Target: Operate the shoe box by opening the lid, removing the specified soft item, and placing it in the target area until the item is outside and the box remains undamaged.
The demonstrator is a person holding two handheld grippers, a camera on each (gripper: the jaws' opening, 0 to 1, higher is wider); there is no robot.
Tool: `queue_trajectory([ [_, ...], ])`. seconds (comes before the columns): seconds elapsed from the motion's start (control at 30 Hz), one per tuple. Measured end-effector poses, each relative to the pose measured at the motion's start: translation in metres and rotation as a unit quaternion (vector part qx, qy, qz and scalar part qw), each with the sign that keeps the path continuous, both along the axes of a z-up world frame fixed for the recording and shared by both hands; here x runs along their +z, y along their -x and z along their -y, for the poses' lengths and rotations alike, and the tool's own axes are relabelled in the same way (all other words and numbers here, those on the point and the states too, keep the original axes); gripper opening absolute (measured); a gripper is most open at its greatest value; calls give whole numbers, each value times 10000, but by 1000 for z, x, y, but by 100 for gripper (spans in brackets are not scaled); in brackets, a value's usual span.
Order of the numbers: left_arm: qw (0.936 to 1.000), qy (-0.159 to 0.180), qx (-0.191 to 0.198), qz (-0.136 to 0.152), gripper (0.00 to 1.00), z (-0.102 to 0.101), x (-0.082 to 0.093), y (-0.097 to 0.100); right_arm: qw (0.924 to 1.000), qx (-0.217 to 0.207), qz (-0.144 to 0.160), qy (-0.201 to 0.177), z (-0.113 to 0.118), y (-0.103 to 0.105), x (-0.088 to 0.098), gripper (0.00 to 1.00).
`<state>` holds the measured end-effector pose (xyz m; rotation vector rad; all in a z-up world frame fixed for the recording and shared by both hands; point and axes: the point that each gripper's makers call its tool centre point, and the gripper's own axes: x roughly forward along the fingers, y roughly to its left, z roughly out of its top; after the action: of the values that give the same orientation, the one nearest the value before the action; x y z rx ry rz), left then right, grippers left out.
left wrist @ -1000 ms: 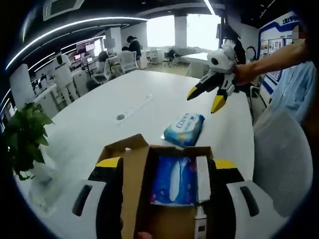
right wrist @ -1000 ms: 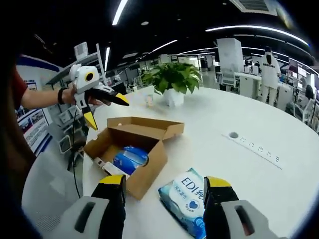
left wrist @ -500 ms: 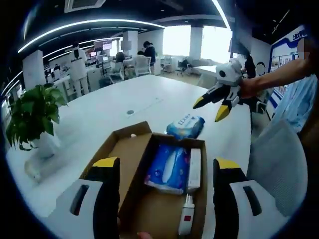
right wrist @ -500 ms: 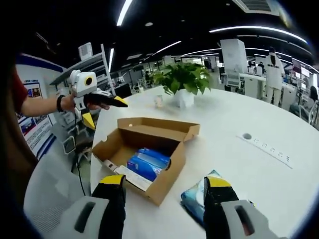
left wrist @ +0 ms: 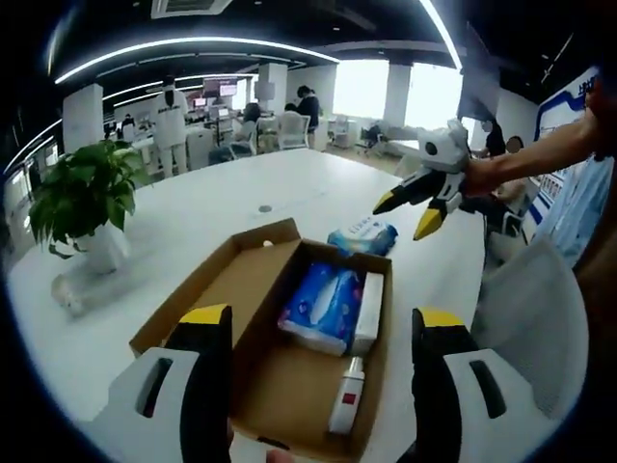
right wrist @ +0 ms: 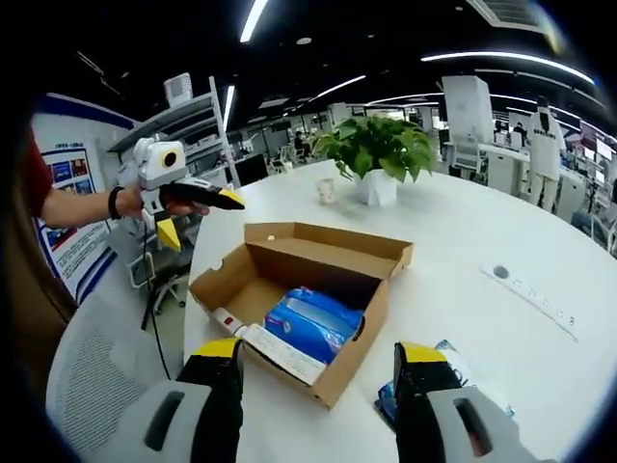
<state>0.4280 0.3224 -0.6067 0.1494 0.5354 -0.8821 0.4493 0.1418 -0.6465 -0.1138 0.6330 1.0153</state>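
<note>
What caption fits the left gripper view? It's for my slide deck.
Open box holding a blue pack; a second pack lies on the table beyond it.

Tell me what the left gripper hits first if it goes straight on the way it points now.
Most likely the open shoe box: the left gripper looks down into it, with the blue tissue pack lying between its open fingers. Depth is unclear, so it may meet the pack or the box floor first.

Both grippers, left gripper and right gripper, hover with fingers spread, holding nothing.
</note>
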Motion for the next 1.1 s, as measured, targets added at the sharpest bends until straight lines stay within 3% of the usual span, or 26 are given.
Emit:
queue_trajectory([
  [0.57,9996,143,257,-39,74,-14,-3,18,9949,853,111,523,-49,-14,-11,61],
  [0.87,9990,190,389,-88,75,-25,-7,22,9885,1255,160,833,-68,-21,-21,60],
  [1.1,9989,160,420,-106,75,-30,-9,25,9794,1605,266,1197,-75,-26,-29,61],
])
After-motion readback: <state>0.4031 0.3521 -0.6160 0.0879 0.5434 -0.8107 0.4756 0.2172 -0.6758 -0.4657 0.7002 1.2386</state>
